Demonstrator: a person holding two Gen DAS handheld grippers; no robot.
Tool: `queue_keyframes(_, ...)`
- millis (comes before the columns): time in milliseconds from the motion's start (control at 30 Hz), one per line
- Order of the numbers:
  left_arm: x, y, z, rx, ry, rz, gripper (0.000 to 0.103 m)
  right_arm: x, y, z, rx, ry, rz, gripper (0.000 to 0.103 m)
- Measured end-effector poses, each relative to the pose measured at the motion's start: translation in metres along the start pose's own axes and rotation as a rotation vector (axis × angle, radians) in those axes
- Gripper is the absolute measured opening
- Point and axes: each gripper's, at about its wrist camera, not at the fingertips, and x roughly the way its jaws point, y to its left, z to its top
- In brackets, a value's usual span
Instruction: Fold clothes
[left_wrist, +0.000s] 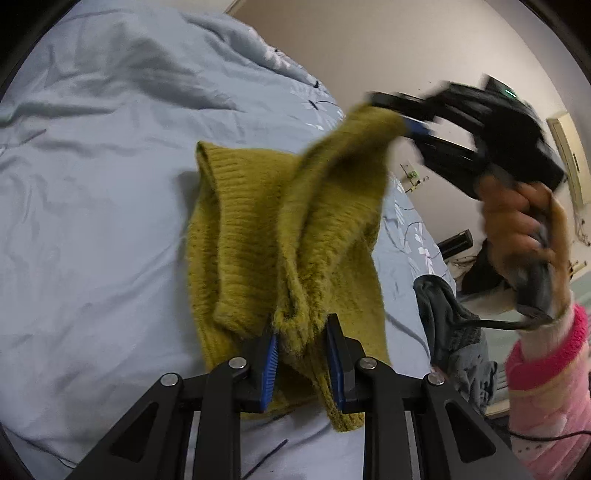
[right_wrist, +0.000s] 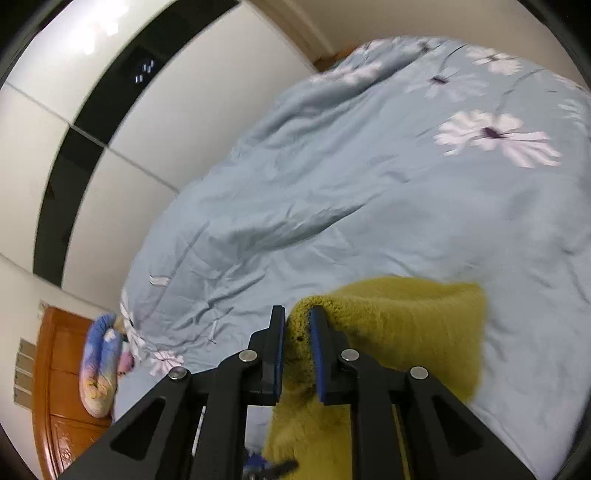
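Blue bed (left_wrist: 92, 221), both grippers pinching the sweater (left_wrist: 295, 229): left gripper (left_wrist: 301, 354) holds bunched knit, right gripper (right_wrist: 297, 354) just an edge. Fuzzy fabric could slip out mid-fold.

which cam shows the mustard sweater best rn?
Left wrist. It shows most of the mustard sweater hanging over the blue bed cover, pinched by the left gripper below and the right gripper at its top corner. Right wrist shows only a fuzzy patch of it at the jaws.
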Motion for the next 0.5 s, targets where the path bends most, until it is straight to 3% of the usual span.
queue_keyframes(167, 0.001, 0.009, 0.0, -0.036, 0.001, -0.014, 0.027, 0.057, 0.002, 0.006, -0.013, 0.074, -0.002, 0.014)
queue_keyframes(233, 0.001, 0.01, 0.0, -0.043, -0.003, -0.018, 0.029, 0.08, 0.003, 0.009, -0.018, 0.104, -0.003, 0.017)
queue_keyframes(267, 0.001, 0.01, 0.0, -0.046, -0.005, -0.02, 0.029, 0.091, 0.003, 0.01, -0.021, 0.119, -0.003, 0.023)
queue_keyframes(400, 0.001, 0.009, 0.001, -0.055, -0.015, -0.017, 0.038, 0.066, 0.003, 0.005, -0.036, 0.087, 0.064, 0.04)
queue_keyframes(467, 0.001, 0.008, 0.005, -0.063, -0.028, -0.02, 0.044, 0.044, -0.002, -0.006, -0.039, 0.057, 0.061, 0.051)
queue_keyframes(500, 0.002, 0.008, 0.009, -0.066, -0.036, -0.022, 0.045, 0.034, -0.009, -0.014, -0.042, 0.046, 0.045, 0.051)
